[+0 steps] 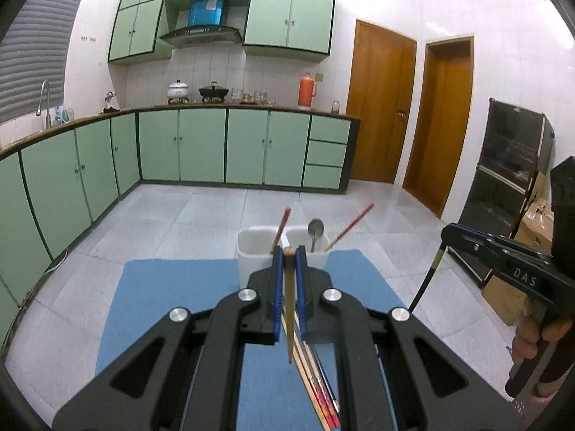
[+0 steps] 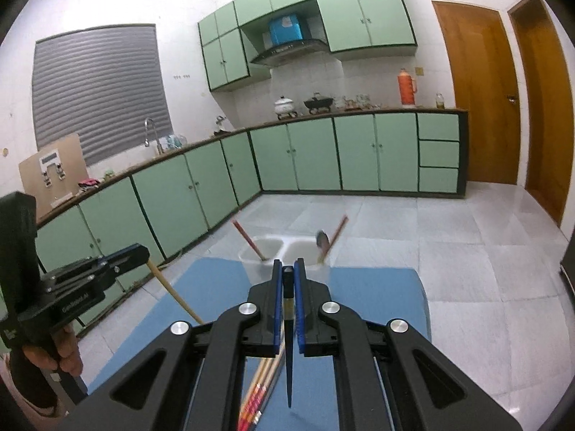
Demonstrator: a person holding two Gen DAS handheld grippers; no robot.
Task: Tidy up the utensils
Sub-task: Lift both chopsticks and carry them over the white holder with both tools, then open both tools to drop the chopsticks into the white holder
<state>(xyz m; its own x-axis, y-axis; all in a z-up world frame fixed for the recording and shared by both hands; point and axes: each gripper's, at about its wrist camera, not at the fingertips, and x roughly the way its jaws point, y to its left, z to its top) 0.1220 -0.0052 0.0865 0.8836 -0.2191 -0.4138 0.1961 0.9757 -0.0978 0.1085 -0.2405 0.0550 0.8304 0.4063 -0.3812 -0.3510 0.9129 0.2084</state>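
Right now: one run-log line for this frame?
left gripper: shut on wooden chopstick | right gripper: shut on black chopstick | white holder: two red chopsticks, spoon inside | loose chopsticks on blue mat

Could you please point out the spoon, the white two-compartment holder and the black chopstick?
spoon (image 1: 316, 229), left wrist view, on its bowl.
white two-compartment holder (image 1: 251, 258), left wrist view, front wall.
black chopstick (image 2: 288, 341), right wrist view, mid-shaft.

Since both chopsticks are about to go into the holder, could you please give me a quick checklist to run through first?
1. Left hand-held gripper shut on the wooden chopstick: ok.
2. Right hand-held gripper shut on the black chopstick: ok.
3. White holder upright on the blue mat: ok.
4. Room left in both compartments: ok.
5. Loose chopsticks remaining on the mat: not ok.
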